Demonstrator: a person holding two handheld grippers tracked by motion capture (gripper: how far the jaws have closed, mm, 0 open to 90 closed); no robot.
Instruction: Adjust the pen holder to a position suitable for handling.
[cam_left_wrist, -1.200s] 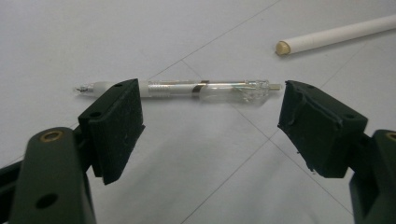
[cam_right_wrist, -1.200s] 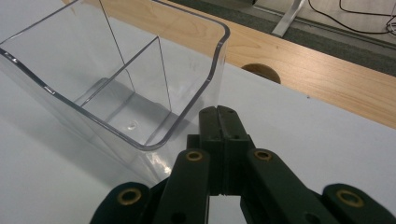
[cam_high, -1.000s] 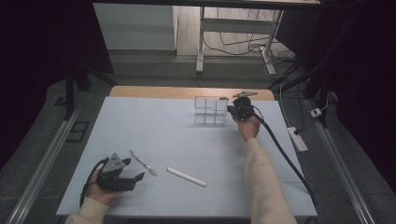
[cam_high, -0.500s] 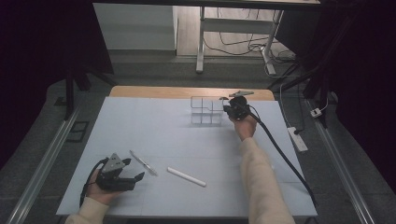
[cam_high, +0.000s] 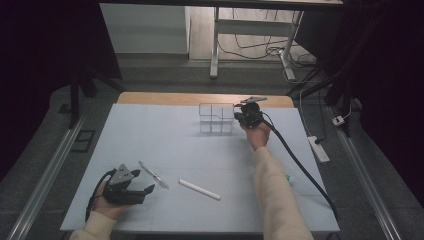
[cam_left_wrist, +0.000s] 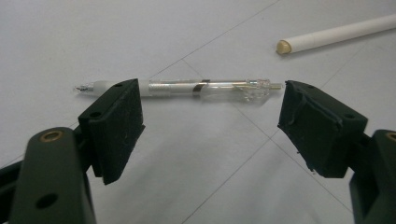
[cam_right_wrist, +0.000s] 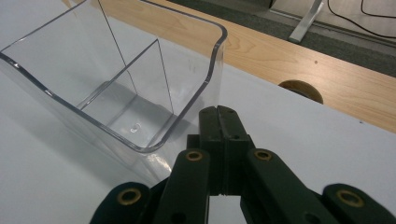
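High view first: I've got my left gripper (cam_high: 131, 187) resting low at the near left of the pale blue table (cam_high: 165, 135), and my right gripper (cam_high: 248, 116) up at the far side, just beside the clear organizer (cam_high: 216, 118). Left gripper view now, and the jaws stand wide apart with nothing pinched; the clear pen (cam_left_wrist: 187, 87) lies flat on the table just beyond the pads, crosswise to them, untouched. A white stick (cam_left_wrist: 336, 33) lies farther off, well apart from the pen. Over on the right gripper view, my jaws are pressed together, nothing between them, tips right up against the organizer's rounded corner; I can't tell if they touch it. Its compartments sit bare, dividers upright.
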